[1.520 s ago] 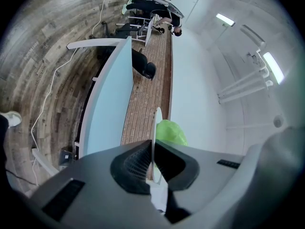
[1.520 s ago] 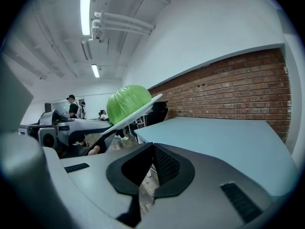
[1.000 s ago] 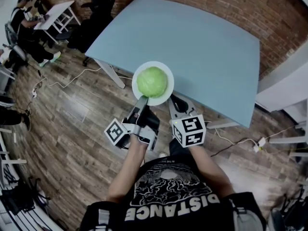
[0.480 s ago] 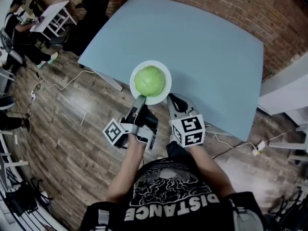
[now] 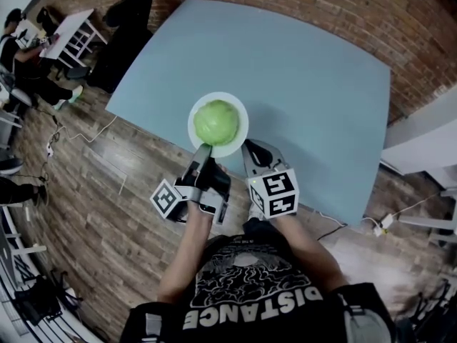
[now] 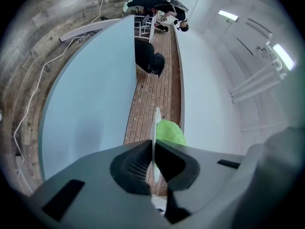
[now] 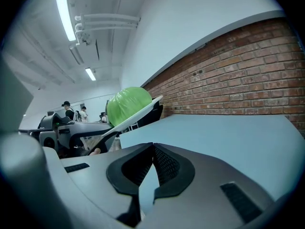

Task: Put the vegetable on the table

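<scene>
A round green cabbage (image 5: 216, 122) sits on a white plate (image 5: 240, 110) a little left of the middle of the head view, where the plate overlaps the near edge of the pale blue table (image 5: 314, 77). The left gripper (image 5: 206, 149) reaches up from the lower centre of that view to the plate's near rim. In the left gripper view its dark ribbed pads are pressed onto the thin white rim from both sides, with the plate (image 6: 155, 123) seen edge-on running up the middle of the frame and the cabbage (image 6: 170, 132) bulging out to its right. The right gripper (image 5: 248, 148) lies just right of the plate at the table edge. Its own view shows the two jaws brought together at the tips with nothing between them, and beyond them, toward the upper left, the plate (image 7: 141, 112) tilted with the cabbage (image 7: 127, 104) on it. A brick wall (image 5: 343, 9) runs along the top of the head view, and wooden flooring (image 5: 93, 191) fills the left side.
</scene>
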{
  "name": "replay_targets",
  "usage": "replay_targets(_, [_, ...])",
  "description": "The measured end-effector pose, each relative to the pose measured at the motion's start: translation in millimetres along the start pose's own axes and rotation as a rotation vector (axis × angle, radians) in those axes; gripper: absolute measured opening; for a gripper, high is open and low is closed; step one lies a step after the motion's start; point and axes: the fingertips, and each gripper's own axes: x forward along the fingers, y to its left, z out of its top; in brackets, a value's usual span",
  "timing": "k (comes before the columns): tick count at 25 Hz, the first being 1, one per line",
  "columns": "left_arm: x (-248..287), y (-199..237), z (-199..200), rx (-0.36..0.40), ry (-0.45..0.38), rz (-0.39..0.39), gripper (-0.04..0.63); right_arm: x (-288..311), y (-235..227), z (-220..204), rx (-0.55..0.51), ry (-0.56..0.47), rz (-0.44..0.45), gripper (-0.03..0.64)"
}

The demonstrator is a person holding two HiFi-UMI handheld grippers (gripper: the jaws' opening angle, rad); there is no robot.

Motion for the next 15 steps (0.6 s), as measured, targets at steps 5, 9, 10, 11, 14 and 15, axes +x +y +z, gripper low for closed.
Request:
replay_targets(5, [16,-2,2,0.008,-0.005,0.002,0.012,8,-10,8,0.001,-0.006,0.008,0.008])
replay_targets(9, [28,-2,-1,0.003,0.004,0.005,0.012,11,-20,12,-0.003,-0.001,-0.001,0.008])
replay_targets(10, [31,-2,-1,0.0,0.009,0.006,0.012,12,-22,13,-0.002,-0.003,-0.005,0.008])
replay_targets(11, [34,-1,-1,-0.002,0.014,0.008,0.012,13,-24,14,-0.001,-0.004,-0.01,0.008])
replay_targets(14, [44,3,1,-0.024,0.024,0.018,0.012,18,-29,16,0.002,-0.005,-0.029,0.008])
replay_targets(15, [48,4,2,-0.034,0.028,0.021,0.012,20,-31,17,0.002,-0.006,-0.037,0.008])
